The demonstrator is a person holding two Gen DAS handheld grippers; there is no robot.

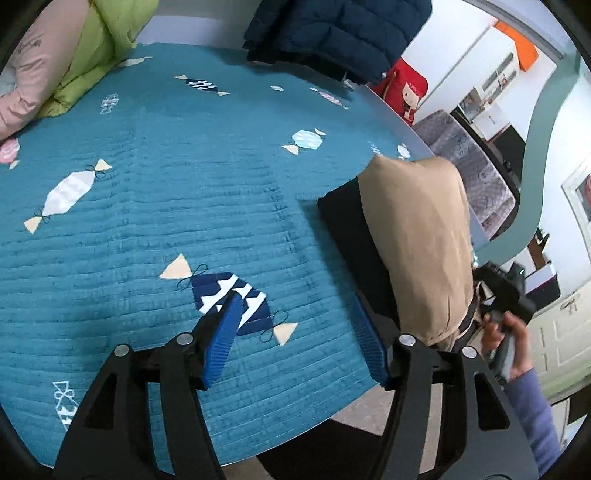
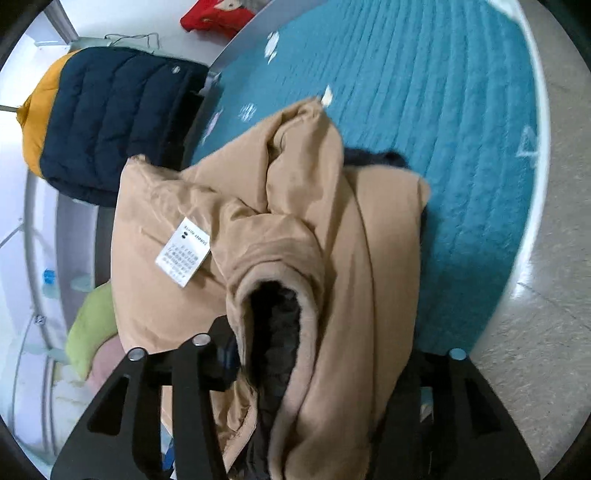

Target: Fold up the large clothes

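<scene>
So the tan coat (image 2: 303,229) is bunched up on the near corner of the bed (image 1: 155,206), right at the edge of that teal candy-print quilt (image 1: 221,177), with its black lining (image 2: 277,332) showing through a cuff or sleeve opening. My guess is it's been hauled onto the quilt to get a flat spot for folding, since it's nowhere near spread out yet. The right tongs (image 2: 295,376) have the coat draped right between the jaws; the pads are buried under fabric, so I honestly can't tell if they're pinching it or just sitting under it. The left tongs (image 1: 295,339) are standing wide over the bare quilt with nothing in them, just beside the coat, probably waiting to grab an edge. Long axis of the heap runs from the right tongs away toward the middle of the quilt, care label (image 2: 183,251) facing up. Navy puffer jacket (image 1: 332,33) sits at the far side of the bed, well apart.
</scene>
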